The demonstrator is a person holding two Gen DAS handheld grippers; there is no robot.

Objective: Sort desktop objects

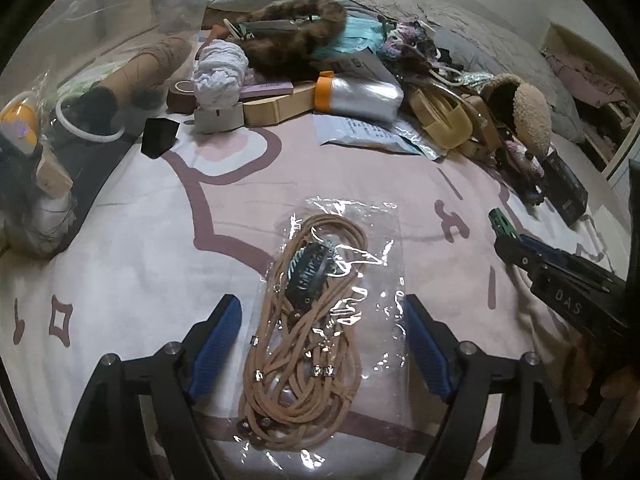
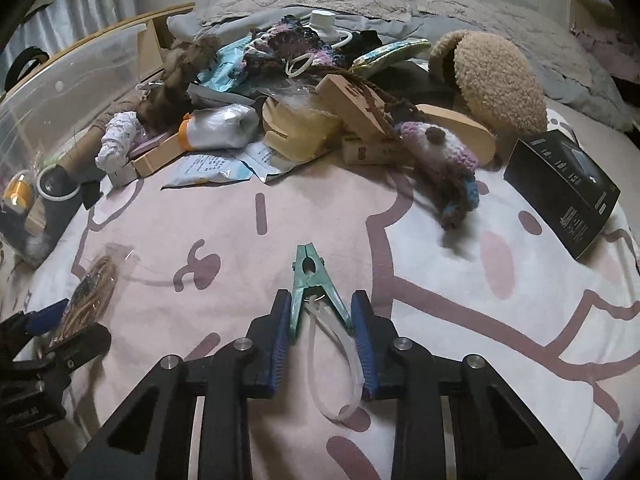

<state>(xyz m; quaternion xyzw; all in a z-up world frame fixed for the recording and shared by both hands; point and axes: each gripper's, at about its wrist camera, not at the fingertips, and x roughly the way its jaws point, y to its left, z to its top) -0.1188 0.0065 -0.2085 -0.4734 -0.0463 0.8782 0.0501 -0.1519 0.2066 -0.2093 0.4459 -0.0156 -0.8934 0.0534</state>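
A clear plastic bag (image 1: 320,320) of tan cords with a dark hair clip lies on the pink bedspread (image 1: 140,240). My left gripper (image 1: 322,312) is open with its blue fingers on either side of the bag, just above it. My right gripper (image 2: 322,312) is shut on a green spring clamp (image 2: 310,280) with a clear loop hanging from it. The clamp tip also shows in the left wrist view (image 1: 500,222). The bag also shows at the left of the right wrist view (image 2: 94,284).
A pile of clutter runs along the back: a fur piece (image 1: 296,36), a white cloth roll (image 1: 220,72), wooden boxes (image 1: 276,108), a silver pouch (image 1: 360,96), a fleece hat (image 2: 496,76), a crocheted toy (image 2: 440,152). A black box (image 2: 564,188) lies right. A clear bin (image 2: 60,88) stands left.
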